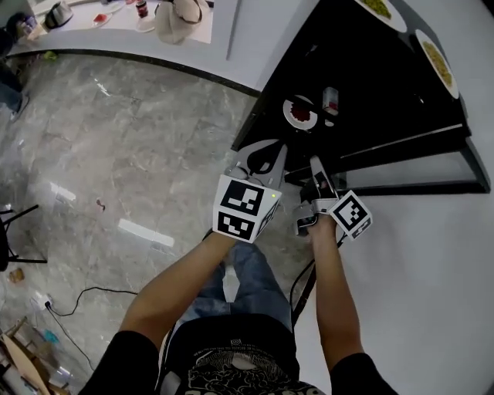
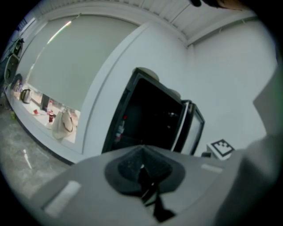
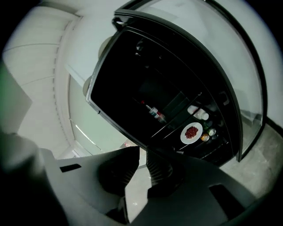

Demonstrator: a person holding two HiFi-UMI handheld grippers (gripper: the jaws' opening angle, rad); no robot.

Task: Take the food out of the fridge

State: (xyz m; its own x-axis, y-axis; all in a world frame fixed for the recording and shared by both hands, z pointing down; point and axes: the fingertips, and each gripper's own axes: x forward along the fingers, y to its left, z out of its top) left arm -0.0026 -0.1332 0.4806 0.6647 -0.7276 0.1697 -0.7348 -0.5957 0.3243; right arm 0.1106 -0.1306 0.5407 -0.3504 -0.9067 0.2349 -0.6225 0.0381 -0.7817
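The black fridge (image 1: 370, 92) stands open, its door (image 1: 417, 166) swung to the right. Inside, a white plate of red food (image 1: 299, 113) sits on a shelf next to a small bottle (image 1: 330, 100). The right gripper view shows the same plate (image 3: 191, 132) low in the dark fridge (image 3: 146, 79), with bottles (image 3: 154, 112) on a shelf above. My left gripper (image 1: 262, 158) hangs just in front of the fridge, its pads (image 2: 141, 170) pressed together with nothing held. My right gripper (image 1: 318, 176), beside it, has its jaws (image 3: 140, 170) a narrow crack apart with nothing between them.
Two plates of food (image 1: 438, 62) rest on top of the fridge. A white counter (image 1: 116, 38) with a bag (image 1: 181, 19) and a kettle runs along the far wall. A cable (image 1: 85, 297) trails over the grey marble floor at lower left.
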